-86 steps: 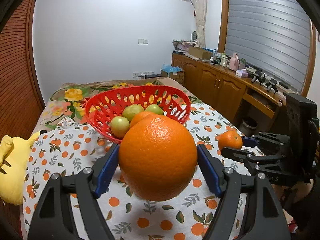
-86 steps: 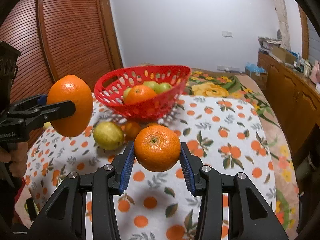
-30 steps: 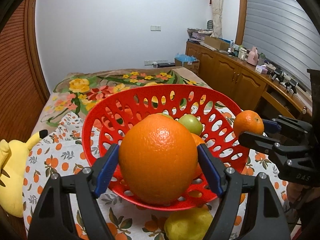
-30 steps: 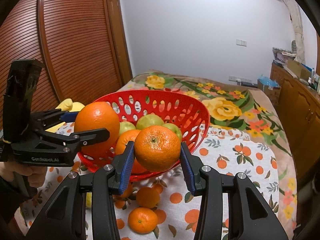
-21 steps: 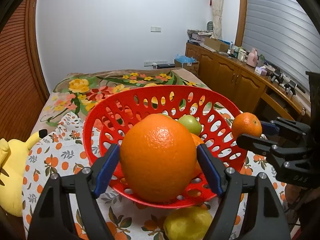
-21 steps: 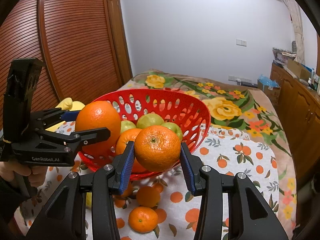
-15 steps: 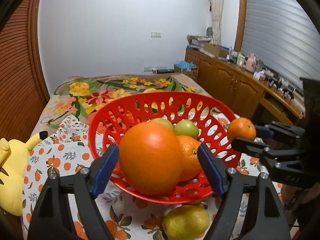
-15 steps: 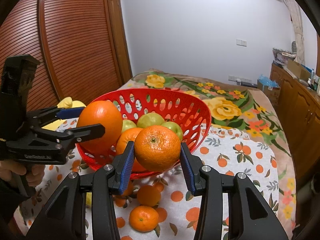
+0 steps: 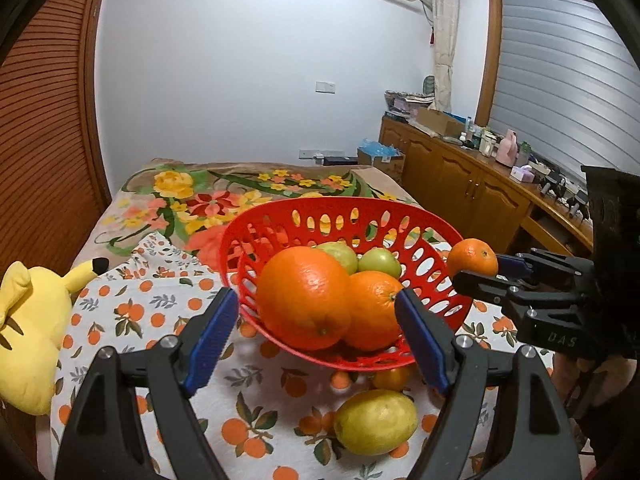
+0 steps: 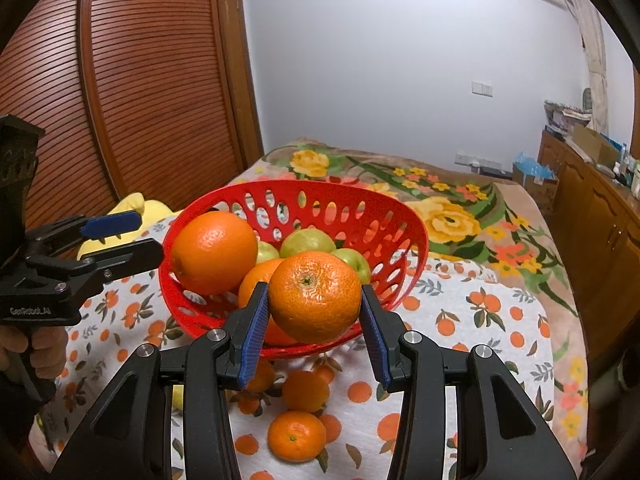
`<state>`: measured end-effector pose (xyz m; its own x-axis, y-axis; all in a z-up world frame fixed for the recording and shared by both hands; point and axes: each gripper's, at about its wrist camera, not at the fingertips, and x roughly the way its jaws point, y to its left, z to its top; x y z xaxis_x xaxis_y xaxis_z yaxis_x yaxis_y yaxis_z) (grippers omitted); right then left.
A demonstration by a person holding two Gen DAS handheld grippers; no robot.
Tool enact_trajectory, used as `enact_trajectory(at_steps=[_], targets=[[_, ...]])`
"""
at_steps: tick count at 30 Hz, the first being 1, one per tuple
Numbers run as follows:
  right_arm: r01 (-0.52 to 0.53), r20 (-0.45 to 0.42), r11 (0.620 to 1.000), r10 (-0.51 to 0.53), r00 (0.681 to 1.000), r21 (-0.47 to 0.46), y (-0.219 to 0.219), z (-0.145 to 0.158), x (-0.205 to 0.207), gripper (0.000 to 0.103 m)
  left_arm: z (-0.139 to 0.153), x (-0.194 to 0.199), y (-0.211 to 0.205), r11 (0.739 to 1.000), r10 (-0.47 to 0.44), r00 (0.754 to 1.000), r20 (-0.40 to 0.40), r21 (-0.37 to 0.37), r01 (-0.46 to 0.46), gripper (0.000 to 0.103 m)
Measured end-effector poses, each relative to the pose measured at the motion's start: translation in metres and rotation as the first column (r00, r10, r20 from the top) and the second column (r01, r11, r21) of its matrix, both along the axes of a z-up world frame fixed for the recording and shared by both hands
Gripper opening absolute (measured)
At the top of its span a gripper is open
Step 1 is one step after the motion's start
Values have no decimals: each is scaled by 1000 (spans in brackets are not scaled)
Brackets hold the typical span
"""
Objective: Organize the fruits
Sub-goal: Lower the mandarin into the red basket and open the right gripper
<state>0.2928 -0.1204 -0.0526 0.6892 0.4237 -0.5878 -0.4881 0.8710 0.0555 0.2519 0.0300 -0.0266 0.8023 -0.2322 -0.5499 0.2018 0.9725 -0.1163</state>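
The left tool [image 9: 316, 320] has its blue pads spread and gripping nothing; just ahead of its tips the large orange [image 9: 303, 292] rests inside the red basket [image 9: 452, 240], clear of both pads. Against that orange's right side lies a second orange [image 9: 372, 308], and behind the two sit green fruits: the left wrist view shows two, while the right wrist view shows three [image 10: 307, 240]. That makes two oranges and three green fruits in the basket.

The right tool [image 10: 314, 322] is pinching a mandarin [image 10: 314, 296] between its pads, holding it above the near rim of the basket.

Below and in front of the left tool's right pad, a yellow-green lemon [image 9: 375, 422] lies on the orange-patterned cloth [image 9: 132, 312], with a small orange fruit [image 9: 392, 378] between it and the basket's underside. Under the right tool, the right wrist view shows about four small mandarins on the cloth beneath the basket's edge; the nearest [image 10: 297, 436] lies directly below the tool's gap, and another [image 10: 306, 390] lies just beyond it. The rest are partly hidden, so the count is uncertain.

To the left of the left tool a single yellow plush toy [image 9: 28, 332] lies on the bed. A hand [image 10: 44, 348] holds the left tool's handle.
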Motion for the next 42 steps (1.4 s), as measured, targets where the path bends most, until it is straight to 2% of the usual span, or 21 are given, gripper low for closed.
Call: enact_trajectory(at_steps=[15, 30, 31, 34, 42], targets=[[-20, -16, 998, 20, 1000, -51, 25, -2, 28, 45, -18, -1, 11, 1000, 19, 999, -37, 8, -19, 81], [-1, -49, 996, -3, 999, -84, 30, -9, 53, 46, -27, -6, 7, 1000, 12, 998, -55, 15, -11, 81], [1, -50, 997, -5, 999, -83, 30, -9, 53, 46, -28, -6, 5, 1000, 10, 998, -58, 15, -9, 81], [8, -38, 998, -11, 999, -69, 25, -7, 49, 57, -31, -6, 3, 1000, 7, 998, -66, 15, -6, 81], [17, -13, 999, -17, 1000, -28, 7, 8, 18, 58, -35, -11, -4, 1000, -19, 997, -79, 7, 20, 81]])
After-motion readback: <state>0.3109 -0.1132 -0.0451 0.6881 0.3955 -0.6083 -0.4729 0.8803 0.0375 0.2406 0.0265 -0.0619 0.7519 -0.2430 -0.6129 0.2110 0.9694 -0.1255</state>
